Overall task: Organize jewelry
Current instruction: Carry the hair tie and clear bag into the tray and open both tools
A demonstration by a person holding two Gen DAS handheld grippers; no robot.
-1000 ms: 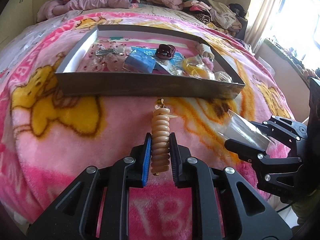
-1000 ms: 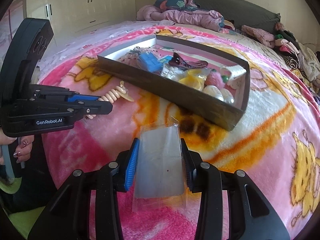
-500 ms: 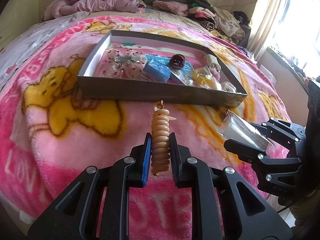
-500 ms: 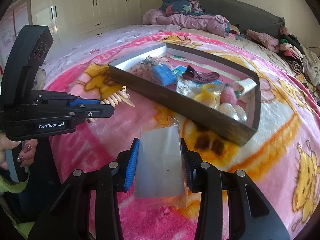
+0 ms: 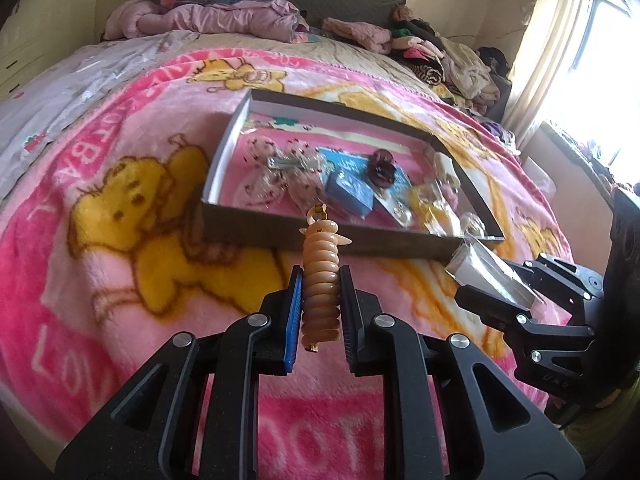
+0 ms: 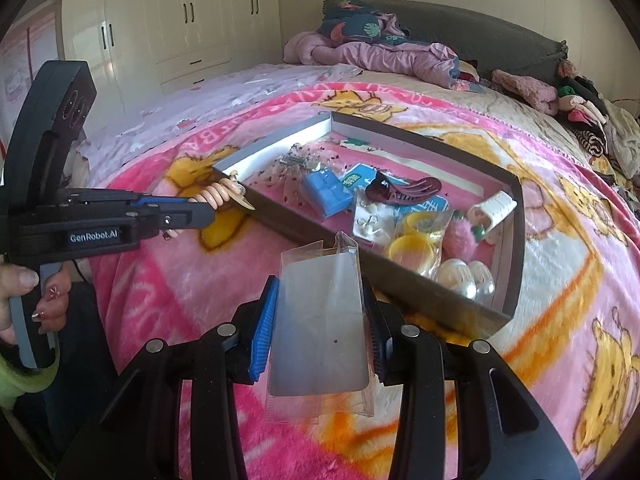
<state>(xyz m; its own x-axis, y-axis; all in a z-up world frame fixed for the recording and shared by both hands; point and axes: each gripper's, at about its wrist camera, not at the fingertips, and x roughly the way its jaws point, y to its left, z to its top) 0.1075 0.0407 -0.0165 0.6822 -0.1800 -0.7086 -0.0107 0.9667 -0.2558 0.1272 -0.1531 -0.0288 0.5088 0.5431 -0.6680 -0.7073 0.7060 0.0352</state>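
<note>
My left gripper (image 5: 320, 280) is shut on a beige spiral hair tie (image 5: 320, 264), which sticks out above the pink blanket short of the tray's near wall. From the right wrist view the same gripper (image 6: 210, 210) shows at the left with the hair tie (image 6: 222, 194) at its tip. My right gripper (image 6: 320, 292) is shut on a clear plastic bag (image 6: 320, 320); the bag (image 5: 486, 268) also shows at the right of the left wrist view. A shallow grey tray (image 5: 280, 236) (image 6: 400, 288) holds several jewelry pieces and hair items.
The tray contains a blue box (image 6: 326, 192), a dark red hair claw (image 6: 404, 190), yellow bangles (image 6: 414, 250) and pearly balls (image 6: 466, 278). Clothes (image 5: 224, 20) are piled at the bed's head. A hand (image 6: 24, 300) grips the left tool's handle. A wardrobe (image 6: 180, 20) stands behind.
Both grippers have risen and drawn back from the tray, so it looks smaller and more of its inside shows. Both grips are unchanged.
</note>
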